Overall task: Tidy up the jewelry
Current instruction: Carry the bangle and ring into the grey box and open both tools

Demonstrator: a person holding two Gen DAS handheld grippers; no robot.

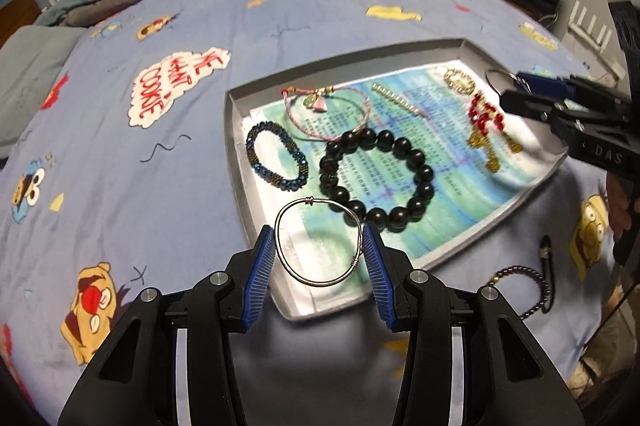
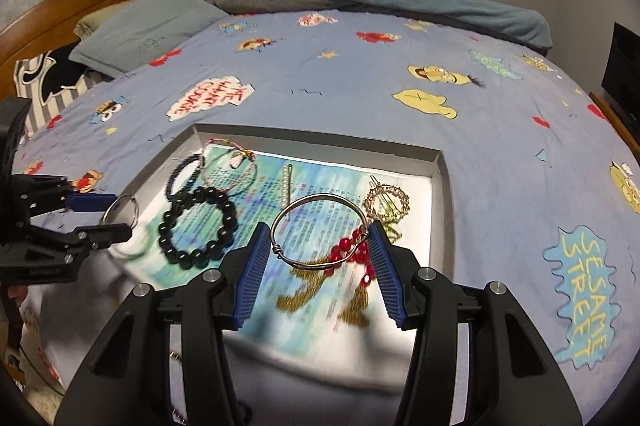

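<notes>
Bedspread point(image 1: 120, 154) bears tray point(image 1: 236, 130) — beaded bracelets point(image 1: 376, 178), bangle point(image 1: 320, 242) inside.

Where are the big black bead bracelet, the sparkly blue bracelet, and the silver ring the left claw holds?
black bead bracelet point(image 1: 426, 173): left wrist view, on a bead of its right side.
blue bracelet point(image 1: 253, 136): left wrist view, on its left beaded edge.
silver bangle point(image 1: 279, 226): left wrist view, on the wire's left side, between the left claw's pads.
</notes>
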